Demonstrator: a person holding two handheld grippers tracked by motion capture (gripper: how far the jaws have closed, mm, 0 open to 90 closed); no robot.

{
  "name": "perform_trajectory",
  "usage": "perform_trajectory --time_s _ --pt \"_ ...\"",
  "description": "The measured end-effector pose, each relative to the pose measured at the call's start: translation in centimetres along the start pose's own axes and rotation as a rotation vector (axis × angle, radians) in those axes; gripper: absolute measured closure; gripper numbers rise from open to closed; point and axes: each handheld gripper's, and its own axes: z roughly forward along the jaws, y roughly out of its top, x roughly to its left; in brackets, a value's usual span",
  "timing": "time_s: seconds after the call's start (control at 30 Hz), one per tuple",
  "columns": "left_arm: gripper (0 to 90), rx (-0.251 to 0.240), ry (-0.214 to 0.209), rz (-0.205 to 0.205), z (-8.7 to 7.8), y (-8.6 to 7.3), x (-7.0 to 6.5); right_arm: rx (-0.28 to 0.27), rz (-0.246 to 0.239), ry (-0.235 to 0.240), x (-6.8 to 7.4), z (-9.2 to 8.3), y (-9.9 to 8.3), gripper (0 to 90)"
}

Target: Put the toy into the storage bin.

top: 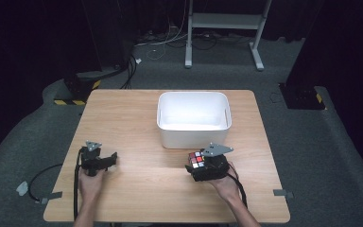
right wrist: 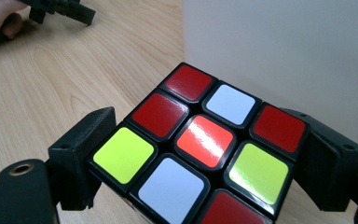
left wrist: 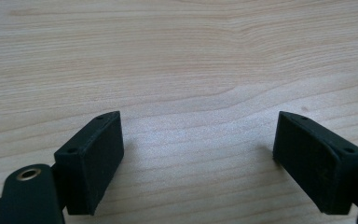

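A puzzle cube (top: pixel 196 159) with red, white and yellow stickers sits between the jaws of my right gripper (top: pixel 202 163), just in front of the white bin (top: pixel 194 137). In the right gripper view the cube (right wrist: pixel 205 140) is pressed on both sides by the black pads (right wrist: pixel 81 154), its top face toward the camera. My left gripper (top: pixel 105 161) rests low over the wooden table (top: pixel 137 184) at the left, jaws wide apart. The left gripper view has bare wood between its pads (left wrist: pixel 93 158).
The white bin's wall (right wrist: pixel 279 51) rises close behind the cube. The left hand and its gripper (right wrist: pixel 60 11) are seen far off in the right gripper view. Cables trail from both grippers toward the table's front edge. Grey floor and a stand's legs lie beyond the table.
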Motion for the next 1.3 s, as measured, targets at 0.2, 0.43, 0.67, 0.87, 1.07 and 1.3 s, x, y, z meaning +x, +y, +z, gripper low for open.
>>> perform_trajectory --time_s 0.2,0.43,0.67,0.87,1.07,1.3 --pt "16.3 0.002 -0.001 0.006 0.0 0.0 0.0 -0.004 -0.012 -0.013 0.1 -0.5 0.0 14.8" --pt "16.3 0.002 0.0 0.005 0.0 0.0 0.0 -0.009 -0.012 -0.009 -0.2 -1.2 0.3 14.8" --pt "16.2 0.002 0.0 0.005 0.0 0.0 0.0 -0.021 -0.014 0.018 -0.3 -1.5 1.1 14.9" --pt "16.2 0.002 0.0 0.004 0.0 0.0 0.0 -0.028 -0.033 0.039 -0.2 -2.4 2.3 14.9" --pt "16.3 0.002 0.0 0.003 0.0 0.0 0.0 -0.035 -0.05 0.06 0.0 -3.2 3.6 14.9" --pt "16.3 0.002 0.001 0.004 0.0 0.0 0.0 -0.031 -0.051 0.074 0.0 -3.6 4.4 14.9"
